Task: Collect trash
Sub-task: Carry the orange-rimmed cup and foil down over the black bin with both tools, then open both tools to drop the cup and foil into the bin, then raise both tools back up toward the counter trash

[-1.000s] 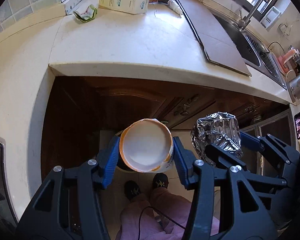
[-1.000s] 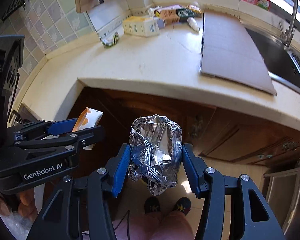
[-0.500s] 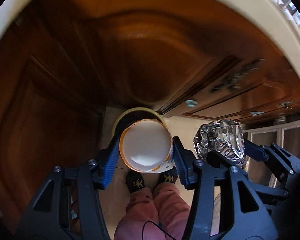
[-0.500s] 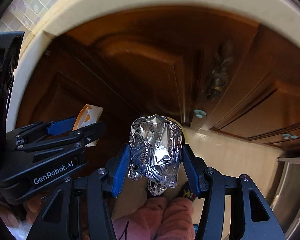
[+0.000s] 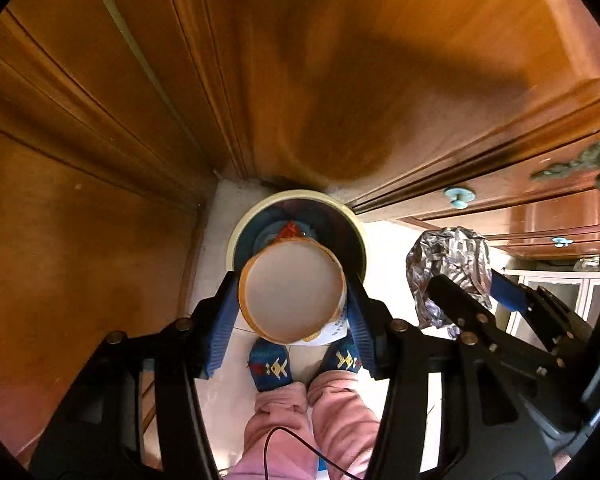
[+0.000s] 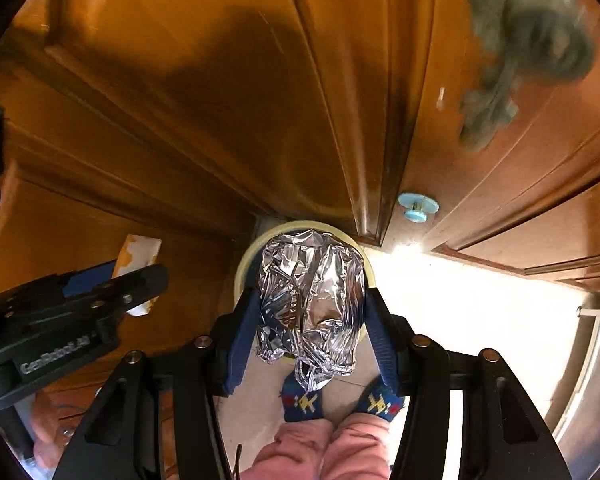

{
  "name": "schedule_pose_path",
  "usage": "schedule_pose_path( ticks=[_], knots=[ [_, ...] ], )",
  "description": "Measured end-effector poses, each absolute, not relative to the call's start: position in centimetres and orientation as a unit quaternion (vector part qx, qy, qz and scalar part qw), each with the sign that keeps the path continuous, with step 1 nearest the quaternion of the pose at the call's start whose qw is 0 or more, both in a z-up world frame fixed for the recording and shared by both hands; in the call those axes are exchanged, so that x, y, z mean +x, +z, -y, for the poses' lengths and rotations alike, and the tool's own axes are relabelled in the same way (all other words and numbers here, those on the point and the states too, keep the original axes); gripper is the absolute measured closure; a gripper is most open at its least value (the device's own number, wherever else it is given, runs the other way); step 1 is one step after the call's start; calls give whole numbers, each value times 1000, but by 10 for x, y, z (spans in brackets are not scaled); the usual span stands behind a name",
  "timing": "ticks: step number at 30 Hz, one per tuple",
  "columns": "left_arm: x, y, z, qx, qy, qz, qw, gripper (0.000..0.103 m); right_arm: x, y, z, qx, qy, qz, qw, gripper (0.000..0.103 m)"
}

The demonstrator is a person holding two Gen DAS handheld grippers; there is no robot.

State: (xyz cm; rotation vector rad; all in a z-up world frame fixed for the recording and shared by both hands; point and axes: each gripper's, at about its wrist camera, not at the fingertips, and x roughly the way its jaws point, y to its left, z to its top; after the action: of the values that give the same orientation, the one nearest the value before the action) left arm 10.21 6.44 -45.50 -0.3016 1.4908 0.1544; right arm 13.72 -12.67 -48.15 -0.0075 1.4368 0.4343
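Blue fingers (image 5: 222,320) of the left gripper (image 5: 292,312) clamp a paper cup (image 5: 292,288), partway closed, above the cream-rimmed bin (image 5: 356,232) whose contents it mostly hides. Beside it, the right gripper (image 6: 312,328) pinches a crumpled foil ball (image 6: 312,300) that covers most of that bin (image 6: 242,272). Wooden cabinet doors (image 5: 340,80) crowd the bin's far rim; pale floor tile (image 6: 460,300) lies open rightward. A blurred handle (image 6: 520,48) is hard to read.
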Motion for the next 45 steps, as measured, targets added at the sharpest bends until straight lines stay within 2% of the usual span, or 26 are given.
schedule_pose_path(
  ticks=[8, 10, 13, 18, 27, 33, 38, 45],
  knots=[
    [105, -487, -70, -149, 48, -695, 702, 52, 143, -522, 128, 10, 207, -663, 719, 49],
    [107, -491, -71, -150, 46, -700, 697, 38, 140, -527, 129, 18, 216, -666, 713, 49],
    [110, -495, -74, -152, 48, -703, 693, 28, 143, -537, 132, 29, 223, -672, 705, 47],
    [111, -497, -75, -166, 54, -704, 688, 26, 145, -541, 138, 53, 218, -678, 700, 32],
    [112, -473, -70, -163, 53, -697, 696, 26, 143, -520, 142, 56, 212, -674, 705, 30],
    [111, -427, -60, -160, 35, -692, 703, 26, 130, -479, 150, 48, 213, -666, 713, 30],
    [109, -366, -45, -148, 6, -685, 713, 26, 116, -429, 160, 46, 205, -660, 721, 30],
    [110, -262, -29, -132, -37, -643, 754, 26, 92, -322, 176, 47, 200, -635, 745, 30]
  ],
)
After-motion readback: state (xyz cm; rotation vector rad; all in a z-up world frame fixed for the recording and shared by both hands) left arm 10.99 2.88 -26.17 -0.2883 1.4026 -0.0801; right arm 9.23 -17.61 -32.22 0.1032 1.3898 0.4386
